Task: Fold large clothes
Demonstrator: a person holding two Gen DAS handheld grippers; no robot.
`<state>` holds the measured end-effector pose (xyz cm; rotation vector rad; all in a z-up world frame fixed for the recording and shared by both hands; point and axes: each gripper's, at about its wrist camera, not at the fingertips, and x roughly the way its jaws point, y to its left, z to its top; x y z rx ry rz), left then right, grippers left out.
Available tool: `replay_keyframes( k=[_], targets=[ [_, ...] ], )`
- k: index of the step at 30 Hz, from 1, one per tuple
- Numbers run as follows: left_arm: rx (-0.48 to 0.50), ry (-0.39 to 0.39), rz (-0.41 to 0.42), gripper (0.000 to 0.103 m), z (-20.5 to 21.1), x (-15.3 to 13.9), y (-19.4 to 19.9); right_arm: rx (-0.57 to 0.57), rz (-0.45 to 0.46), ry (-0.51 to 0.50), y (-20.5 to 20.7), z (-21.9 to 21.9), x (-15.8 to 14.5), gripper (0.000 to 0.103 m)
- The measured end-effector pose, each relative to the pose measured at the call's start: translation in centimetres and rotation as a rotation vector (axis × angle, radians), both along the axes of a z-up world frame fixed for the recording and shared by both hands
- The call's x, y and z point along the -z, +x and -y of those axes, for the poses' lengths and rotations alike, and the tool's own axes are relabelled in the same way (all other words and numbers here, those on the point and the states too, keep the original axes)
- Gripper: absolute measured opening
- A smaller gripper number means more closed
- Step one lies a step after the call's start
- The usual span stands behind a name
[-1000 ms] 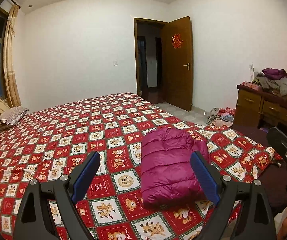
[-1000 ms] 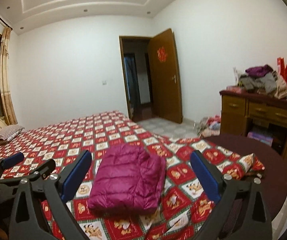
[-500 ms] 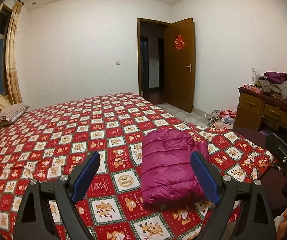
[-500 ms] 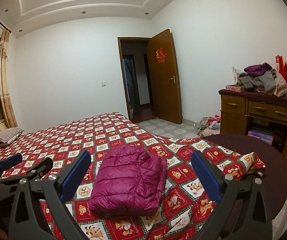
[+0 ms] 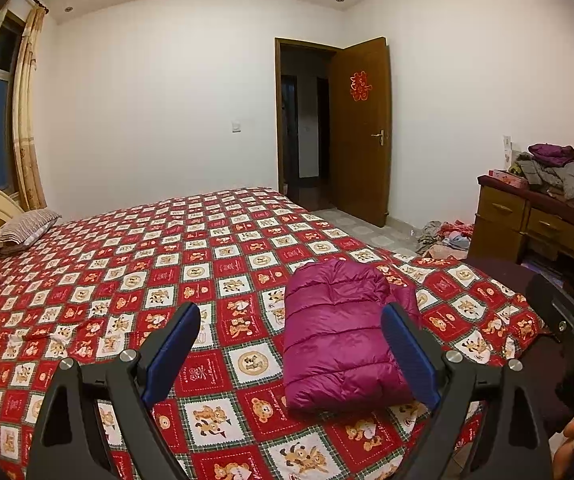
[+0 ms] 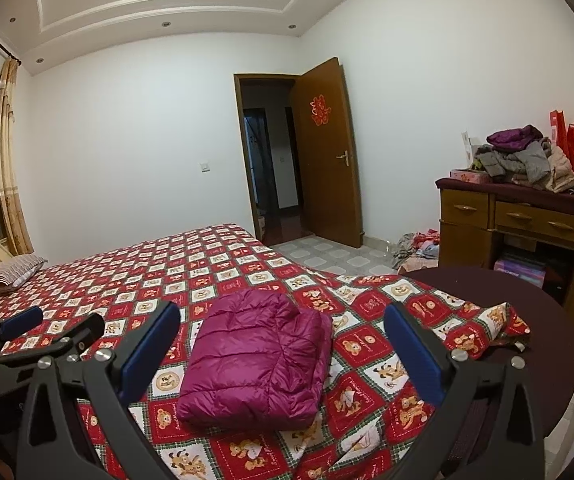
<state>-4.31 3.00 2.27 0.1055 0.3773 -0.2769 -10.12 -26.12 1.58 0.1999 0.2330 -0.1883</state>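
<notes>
From your left wrist camera, your left gripper (image 5: 291,350) hangs above the bed with its blue-padded fingers (image 5: 173,346) spread wide and nothing between them. The folded purple down jacket (image 5: 337,334) lies on the red bear-print bedspread (image 5: 135,272) near the foot corner, partly behind the right-hand finger. Compared with a second ago, the view has tipped slightly upward: the open door (image 5: 361,128) and the jacket sit a little lower in frame, and the jacket itself has not shifted. Your right gripper's tip (image 5: 567,312) shows at the right edge.

From your right wrist camera, your right gripper (image 6: 283,350) is likewise spread apart and empty, held above the bed's near edge. The jacket (image 6: 259,358) rests flat between the two fingers in view, not touched by either. Since the earlier frame the camera has drawn back and up a touch. Your left gripper (image 6: 51,328) appears at the left edge, and the dresser (image 6: 519,220) piled with clothes stands to the right.
</notes>
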Motion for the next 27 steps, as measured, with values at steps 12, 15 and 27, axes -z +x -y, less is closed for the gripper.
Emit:
replay_keyframes(
  k=[12, 15, 27],
  targets=[
    [-0.002, -0.01, 0.016, 0.092, 0.02, -0.08, -0.39, 0.0, 0.001, -0.001, -0.05, -0.1, -0.02, 0.103],
    [-0.003, -0.006, 0.022, 0.092, 0.05, -0.15, -0.51, 0.0, 0.002, -0.002, -0.1, -0.13, -0.06, 0.103],
    [-0.014, 0.002, 0.03, 0.092, 0.19, -0.24, -0.58, -0.002, 0.001, -0.004, -0.04, -0.03, -0.08, 0.103]
  ],
)
